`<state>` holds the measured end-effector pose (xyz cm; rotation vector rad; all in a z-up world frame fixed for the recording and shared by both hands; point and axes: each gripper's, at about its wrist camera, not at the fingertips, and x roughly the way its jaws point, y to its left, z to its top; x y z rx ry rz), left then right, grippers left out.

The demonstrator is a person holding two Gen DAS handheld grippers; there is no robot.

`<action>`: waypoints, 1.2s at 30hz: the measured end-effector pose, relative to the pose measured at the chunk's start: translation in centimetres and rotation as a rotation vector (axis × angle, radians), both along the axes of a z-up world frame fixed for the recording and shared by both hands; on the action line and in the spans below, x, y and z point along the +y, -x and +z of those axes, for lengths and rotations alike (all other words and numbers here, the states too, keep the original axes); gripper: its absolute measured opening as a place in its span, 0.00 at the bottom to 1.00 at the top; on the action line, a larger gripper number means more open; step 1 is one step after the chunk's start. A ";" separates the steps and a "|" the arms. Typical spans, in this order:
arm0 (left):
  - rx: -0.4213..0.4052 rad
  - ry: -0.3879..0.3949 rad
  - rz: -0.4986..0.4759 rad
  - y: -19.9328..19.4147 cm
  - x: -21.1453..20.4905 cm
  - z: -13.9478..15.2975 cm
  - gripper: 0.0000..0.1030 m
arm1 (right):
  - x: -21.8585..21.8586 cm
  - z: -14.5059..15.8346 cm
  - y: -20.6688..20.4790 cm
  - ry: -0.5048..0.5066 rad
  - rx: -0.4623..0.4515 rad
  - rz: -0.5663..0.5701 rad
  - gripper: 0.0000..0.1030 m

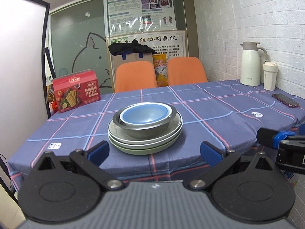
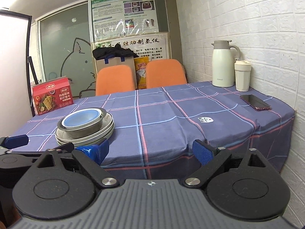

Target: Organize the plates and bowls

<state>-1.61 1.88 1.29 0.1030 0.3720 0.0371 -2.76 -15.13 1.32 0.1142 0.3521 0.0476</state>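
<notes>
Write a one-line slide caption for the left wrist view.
Open left gripper faces a blue bowl nested in a steel bowl atop stacked plates.

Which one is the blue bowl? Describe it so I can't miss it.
On the plaid tablecloth, find the lone stack of dishes near the front edge. The blue bowl sits topmost, nested inside a steel bowl; it alone is blue inside with a white rim.
</notes>
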 end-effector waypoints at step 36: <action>-0.066 -0.054 0.035 1.0 -0.9 0.2 0.97 | 0.6 -0.4 0.2 -0.028 0.015 0.001 0.80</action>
